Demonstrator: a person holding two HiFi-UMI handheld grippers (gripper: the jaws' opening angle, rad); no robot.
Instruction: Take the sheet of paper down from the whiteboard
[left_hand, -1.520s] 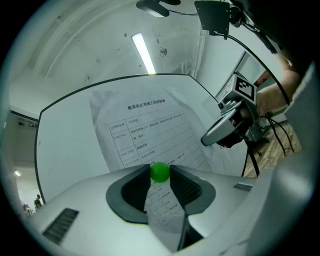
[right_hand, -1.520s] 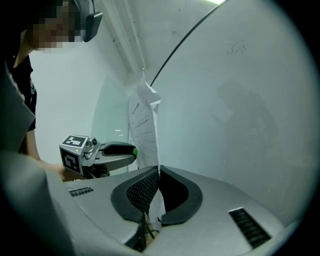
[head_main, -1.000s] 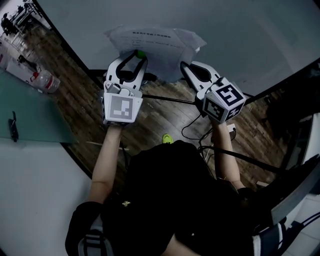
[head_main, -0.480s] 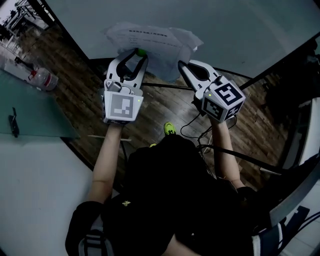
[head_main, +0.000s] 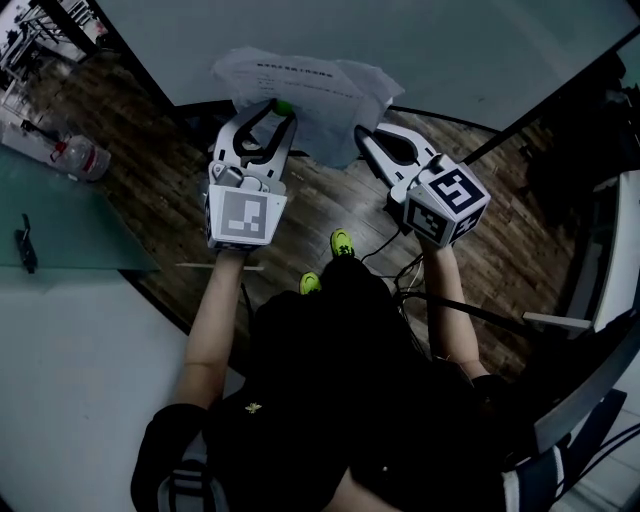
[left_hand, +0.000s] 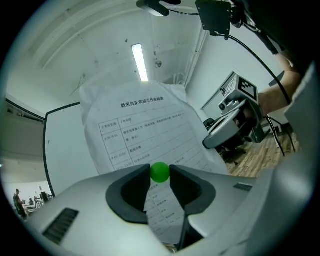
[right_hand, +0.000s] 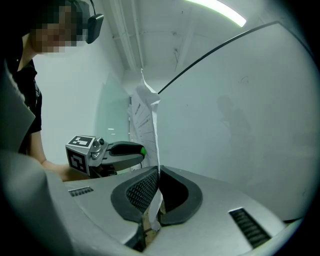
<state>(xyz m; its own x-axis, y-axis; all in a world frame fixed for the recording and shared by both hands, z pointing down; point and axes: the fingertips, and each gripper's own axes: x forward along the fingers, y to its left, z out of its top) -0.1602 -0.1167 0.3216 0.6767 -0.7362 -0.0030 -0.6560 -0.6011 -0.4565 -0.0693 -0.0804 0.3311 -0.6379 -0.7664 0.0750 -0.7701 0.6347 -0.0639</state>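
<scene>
Right gripper is clenched on the edge of the sheet of paper. The paper stands edge-on in its jaws, just beside the whiteboard, and looks clear of the board face in the right gripper view. Left gripper pinches a small green ball at its tips, likely the magnet. The paper shows through the gap behind the ball; can't tell if it is caught there too.

Step in hand, as I judge it: carrying the freed sheet away from the whiteboard. To do it well:
- move both grippers together at one pace, or the crumpled sheet tears between them
- hold the right clamp tight
- don't let the ball slip
- pull straight off the whiteboard, no twisting
</scene>
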